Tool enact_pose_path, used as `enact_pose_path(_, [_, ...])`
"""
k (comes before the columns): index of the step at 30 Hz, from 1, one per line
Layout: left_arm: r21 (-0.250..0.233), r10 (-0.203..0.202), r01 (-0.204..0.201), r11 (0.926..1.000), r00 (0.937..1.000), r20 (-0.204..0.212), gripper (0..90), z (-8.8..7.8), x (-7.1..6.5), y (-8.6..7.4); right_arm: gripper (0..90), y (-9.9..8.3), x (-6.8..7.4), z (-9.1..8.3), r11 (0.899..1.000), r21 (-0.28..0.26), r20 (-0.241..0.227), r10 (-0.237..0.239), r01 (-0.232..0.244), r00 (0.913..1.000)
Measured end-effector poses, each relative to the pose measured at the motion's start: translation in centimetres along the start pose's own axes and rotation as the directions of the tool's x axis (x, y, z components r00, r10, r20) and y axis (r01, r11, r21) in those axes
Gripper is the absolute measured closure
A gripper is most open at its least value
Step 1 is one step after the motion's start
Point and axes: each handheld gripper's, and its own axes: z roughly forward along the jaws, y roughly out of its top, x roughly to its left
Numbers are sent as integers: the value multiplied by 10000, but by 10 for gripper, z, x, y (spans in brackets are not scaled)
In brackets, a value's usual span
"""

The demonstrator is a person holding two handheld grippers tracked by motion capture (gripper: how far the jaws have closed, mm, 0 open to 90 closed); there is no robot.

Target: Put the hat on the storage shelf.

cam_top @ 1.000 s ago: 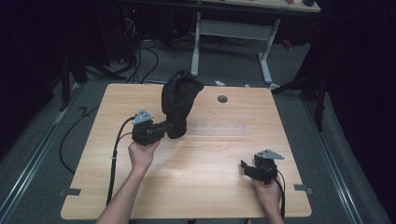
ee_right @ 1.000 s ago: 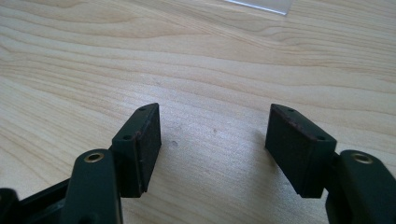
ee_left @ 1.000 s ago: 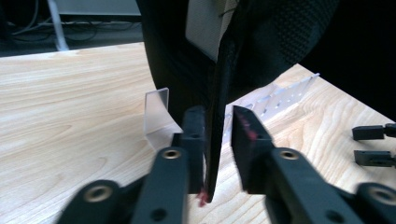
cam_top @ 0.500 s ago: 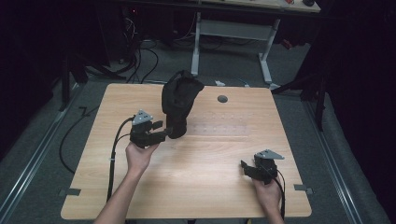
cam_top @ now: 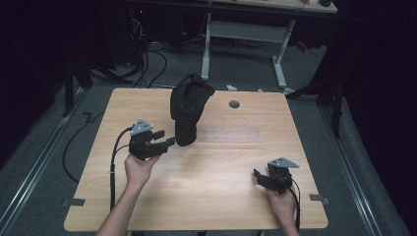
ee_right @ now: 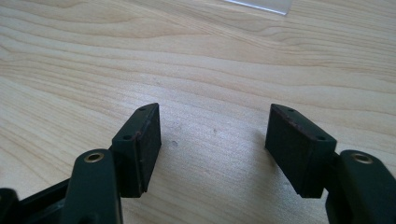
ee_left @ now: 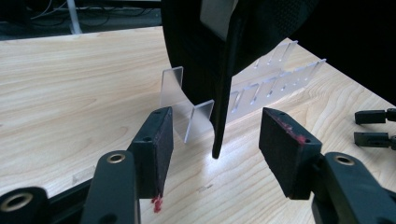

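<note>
Both released: left claw (ee_left: 212, 151) faces a black mesh cap (cam_top: 189, 105), right claw (ee_right: 215, 147) over woodgrain table (ee_right: 196, 60)

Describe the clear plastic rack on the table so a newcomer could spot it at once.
On the wooden table, find the tall black cap-like object standing near the far edge. The clear plastic rack stands at its foot: see-through, slotted, while everything else there is black or wood.

Looks like a dim lab or test bay. Bare wood table (cam_top: 221, 172) on grey carpet (cam_top: 44, 162), loose cables (cam_top: 147, 54) on the floor, adjustable desk frame (cam_top: 246, 34) behind, tape marks (cam_top: 71, 202) by the table.
</note>
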Motion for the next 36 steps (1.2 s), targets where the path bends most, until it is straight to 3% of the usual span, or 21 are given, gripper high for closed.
enact_pose_path(13, [-83,-354,353,9993,9993,-101,431,-15,6,0,360,0,0,0,10000,-1,3,9,-9,10000])
enact_pose_path(36, [-187,-528,529,9984,9986,56,414,-40,9,-7,359,0,0,0,10000,-1,7,3,-3,10000])
